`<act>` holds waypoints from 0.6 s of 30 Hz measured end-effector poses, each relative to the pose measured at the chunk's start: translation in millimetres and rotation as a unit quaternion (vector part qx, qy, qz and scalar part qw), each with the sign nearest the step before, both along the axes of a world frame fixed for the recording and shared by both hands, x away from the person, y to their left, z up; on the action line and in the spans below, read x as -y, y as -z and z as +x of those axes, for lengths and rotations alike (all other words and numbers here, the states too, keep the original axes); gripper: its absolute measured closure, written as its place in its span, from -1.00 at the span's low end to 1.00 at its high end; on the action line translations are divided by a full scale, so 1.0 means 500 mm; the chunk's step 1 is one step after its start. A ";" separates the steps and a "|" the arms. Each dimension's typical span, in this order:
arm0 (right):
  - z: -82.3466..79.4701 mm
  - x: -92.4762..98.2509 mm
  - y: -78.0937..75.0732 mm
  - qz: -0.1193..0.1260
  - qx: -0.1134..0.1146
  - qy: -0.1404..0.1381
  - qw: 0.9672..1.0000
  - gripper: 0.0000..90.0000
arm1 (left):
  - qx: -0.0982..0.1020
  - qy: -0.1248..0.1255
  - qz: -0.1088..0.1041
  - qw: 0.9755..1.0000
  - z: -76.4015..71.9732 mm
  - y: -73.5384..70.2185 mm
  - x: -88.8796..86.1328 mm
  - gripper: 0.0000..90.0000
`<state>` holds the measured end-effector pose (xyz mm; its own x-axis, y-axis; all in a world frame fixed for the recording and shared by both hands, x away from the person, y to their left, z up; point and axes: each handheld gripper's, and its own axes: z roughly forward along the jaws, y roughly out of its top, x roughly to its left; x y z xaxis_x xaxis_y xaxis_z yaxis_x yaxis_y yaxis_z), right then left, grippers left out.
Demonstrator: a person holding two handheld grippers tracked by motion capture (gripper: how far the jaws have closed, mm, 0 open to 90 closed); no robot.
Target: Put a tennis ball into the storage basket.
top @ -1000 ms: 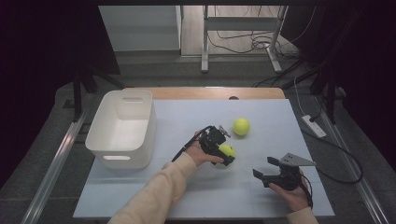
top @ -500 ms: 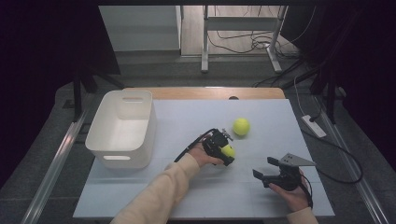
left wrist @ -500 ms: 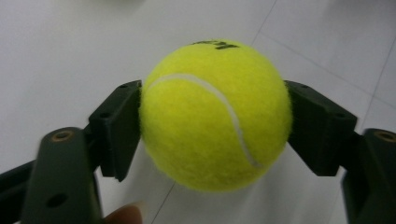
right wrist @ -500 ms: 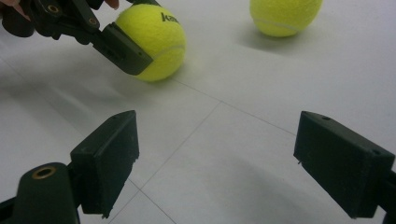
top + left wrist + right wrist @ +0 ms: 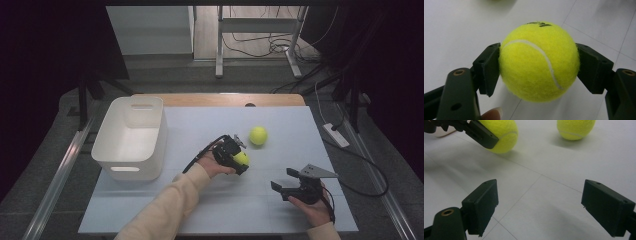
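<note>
The bench has a smooth pale top with thin seams. At its far left stands a white plastic bin, rectangular, with rounded corners. The left tool has just closed on a fuzzy yellow tennis ball near the middle; its black print is unreadable. A second ball lies beyond. The right tool stands apart at near right.

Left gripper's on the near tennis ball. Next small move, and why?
Probably lift straight up a little. The left gripper pads press both sides of the tennis ball, jaws just closed, and the ball seems to rest on the table. The white bin sits to the left.
</note>
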<state>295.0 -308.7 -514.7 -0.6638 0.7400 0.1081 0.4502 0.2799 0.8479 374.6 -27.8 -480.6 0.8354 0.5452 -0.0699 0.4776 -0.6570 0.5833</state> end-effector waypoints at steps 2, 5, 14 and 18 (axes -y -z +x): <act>0.000 0.000 0.000 0.000 0.000 0.000 1.000 -0.69 | 0.002 -0.001 -0.003 1.000 -0.002 -0.005 -0.005 -0.39; 0.000 0.000 0.000 -0.001 0.000 0.002 1.000 -0.69 | 0.003 -0.006 -0.011 1.000 -0.004 -0.014 -0.014 -0.39; 0.000 0.000 -0.001 0.000 0.000 0.003 1.000 -0.69 | 0.016 -0.008 -0.025 1.000 -0.014 -0.038 -0.035 -0.39; 0.000 0.001 -0.001 0.000 0.002 0.005 1.000 -0.69 | 0.020 -0.008 -0.028 0.999 -0.018 -0.046 -0.042 -0.39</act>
<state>295.0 -309.3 -514.2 -0.6562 0.7472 0.1052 0.4495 0.2751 0.8499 365.8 -6.9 -457.7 0.8295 0.5545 -0.0674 0.4631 -0.6152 0.6380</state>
